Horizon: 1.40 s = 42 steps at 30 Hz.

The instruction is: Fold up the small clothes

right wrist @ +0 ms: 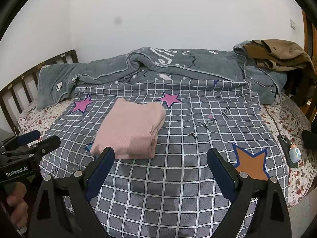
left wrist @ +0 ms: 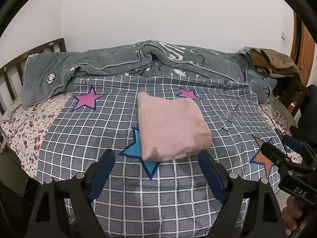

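A pink ribbed garment (left wrist: 170, 127) lies folded into a neat rectangle on the grey checked sheet (left wrist: 99, 130) with stars. It also shows in the right wrist view (right wrist: 130, 130), left of centre. My left gripper (left wrist: 157, 156) is open and empty, hovering just in front of the garment's near edge. My right gripper (right wrist: 160, 155) is open and empty, to the right of the garment and slightly nearer. Each gripper shows at the edge of the other's view: the right one (left wrist: 277, 148) and the left one (right wrist: 39, 138).
A rumpled grey quilt (left wrist: 118, 63) lies along the back of the bed by the wall. Brown clothes (left wrist: 273, 61) are piled at the back right. A wooden headboard (left wrist: 11, 73) stands at left. A phone and a small figurine (right wrist: 295, 154) lie on the floral sheet at right.
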Tool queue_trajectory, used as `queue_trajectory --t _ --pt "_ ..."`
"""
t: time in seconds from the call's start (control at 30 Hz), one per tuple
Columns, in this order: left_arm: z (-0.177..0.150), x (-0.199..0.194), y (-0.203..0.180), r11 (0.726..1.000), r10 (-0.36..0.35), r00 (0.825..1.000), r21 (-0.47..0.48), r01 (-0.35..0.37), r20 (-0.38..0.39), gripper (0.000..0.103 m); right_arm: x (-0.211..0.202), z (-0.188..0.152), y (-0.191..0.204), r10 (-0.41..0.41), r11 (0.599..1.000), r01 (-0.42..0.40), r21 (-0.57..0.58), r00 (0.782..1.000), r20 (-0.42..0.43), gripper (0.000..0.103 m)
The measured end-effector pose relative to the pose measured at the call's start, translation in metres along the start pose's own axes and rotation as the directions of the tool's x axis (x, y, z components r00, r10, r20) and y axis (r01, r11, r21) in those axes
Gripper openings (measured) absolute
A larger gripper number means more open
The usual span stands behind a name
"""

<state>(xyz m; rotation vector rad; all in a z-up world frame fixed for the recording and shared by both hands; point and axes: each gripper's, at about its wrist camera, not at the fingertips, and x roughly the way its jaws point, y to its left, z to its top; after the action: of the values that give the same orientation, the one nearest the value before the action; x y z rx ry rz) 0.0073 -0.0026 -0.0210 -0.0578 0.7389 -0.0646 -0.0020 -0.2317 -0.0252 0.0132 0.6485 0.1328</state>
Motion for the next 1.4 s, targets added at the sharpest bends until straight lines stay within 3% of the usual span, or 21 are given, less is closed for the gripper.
queue_trajectory --t 1.4 --pt "0.0082 -0.0029 0.0034 1.000 0.000 1.000 0.002 0.000 0.009 0.085 -0.0041 0.0038 0.0080 0.005 1.000 -0.005 -0.004 1.000 0.016 0.093"
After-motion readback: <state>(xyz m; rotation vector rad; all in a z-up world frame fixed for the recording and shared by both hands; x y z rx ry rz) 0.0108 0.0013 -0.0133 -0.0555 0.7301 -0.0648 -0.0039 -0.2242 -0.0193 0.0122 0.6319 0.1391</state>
